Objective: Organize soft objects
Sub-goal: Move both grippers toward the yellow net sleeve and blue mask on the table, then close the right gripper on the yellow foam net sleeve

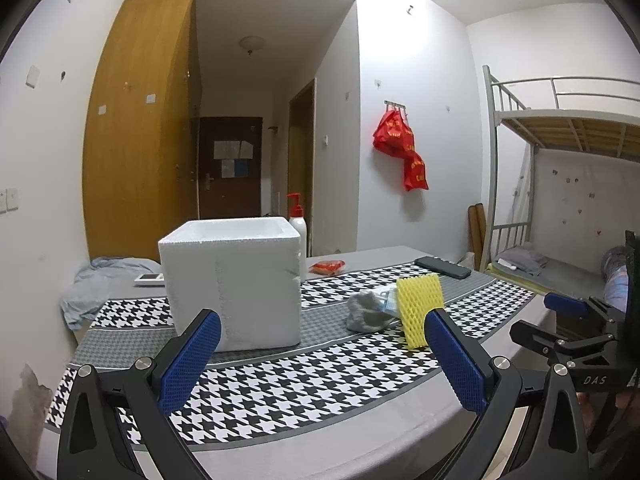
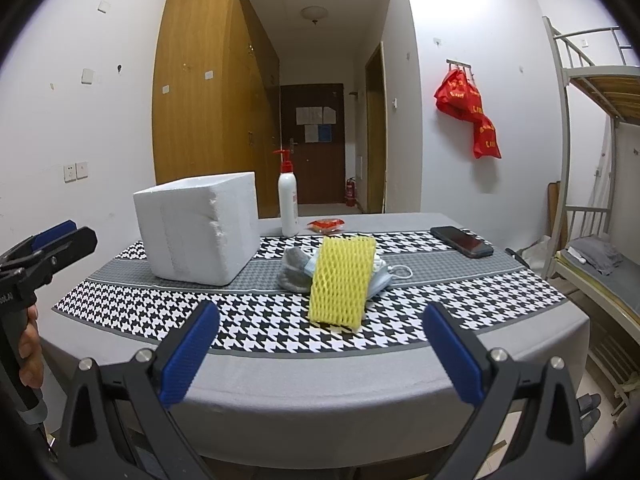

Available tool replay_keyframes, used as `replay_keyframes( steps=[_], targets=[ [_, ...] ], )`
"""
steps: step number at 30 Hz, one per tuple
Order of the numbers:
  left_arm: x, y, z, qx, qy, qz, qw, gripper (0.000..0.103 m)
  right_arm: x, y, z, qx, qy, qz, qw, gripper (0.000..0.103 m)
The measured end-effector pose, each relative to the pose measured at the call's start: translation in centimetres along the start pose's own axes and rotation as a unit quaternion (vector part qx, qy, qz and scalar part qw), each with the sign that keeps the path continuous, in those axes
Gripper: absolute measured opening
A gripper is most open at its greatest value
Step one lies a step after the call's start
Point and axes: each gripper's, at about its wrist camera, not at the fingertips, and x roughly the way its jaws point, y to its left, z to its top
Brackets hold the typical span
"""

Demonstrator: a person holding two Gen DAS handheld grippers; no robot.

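A white foam box (image 1: 234, 284) (image 2: 198, 230) stands open-topped on the houndstooth tablecloth (image 1: 280, 384) (image 2: 256, 328). To its right lies a pile of soft things: a yellow foam net sleeve (image 1: 420, 308) (image 2: 342, 282), a grey cloth (image 1: 366, 312) (image 2: 294, 268) and a pale blue face mask (image 1: 386, 300) (image 2: 380, 278). My left gripper (image 1: 322, 352) is open and empty, near the table's front, facing the box and the pile. My right gripper (image 2: 320, 344) is open and empty, in front of the yellow sleeve; it also shows at the right edge of the left wrist view (image 1: 560, 320).
A white pump bottle with a red top (image 2: 289, 202) (image 1: 298, 224) stands behind the box. A red packet (image 2: 326, 225) (image 1: 327, 267), a black phone (image 2: 462, 241) (image 1: 442, 267) and, far left, a blue cloth (image 1: 100, 280) lie on the table. A bunk bed (image 2: 592, 152) stands to the right.
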Motion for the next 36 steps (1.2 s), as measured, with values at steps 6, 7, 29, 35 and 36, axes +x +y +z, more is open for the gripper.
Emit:
replay_keyframes(
  steps=[6, 7, 29, 35, 36],
  targets=[
    [0.1, 0.2, -0.1, -0.004, 0.004, -0.004, 1.0, 0.102, 0.2, 0.0, -0.1, 0.0, 0.004, -0.005, 1.0, 0.103],
    [0.1, 0.2, -0.1, -0.005, 0.004, -0.004, 1.0, 0.102, 0.2, 0.0, -0.1, 0.0, 0.004, -0.005, 1.0, 0.103],
    [4.6, 1.6, 0.3, -0.019, 0.058, 0.007, 0.9981, 0.102, 3.9, -1.2, -0.1, 0.007, 0.032, -0.02, 0.999, 0.103],
    [6.3, 1.2, -0.1, -0.005, 0.081, 0.006, 0.9967, 0.102, 6.0, -1.8, -0.3, 0.016, 0.047, -0.01, 0.999, 0.103],
    [6.6, 1.1, -0.1, -0.002, 0.083, 0.005, 0.9965, 0.102, 6.3, -1.9, -0.3, 0.019, 0.05, -0.009, 0.999, 0.103]
  ],
)
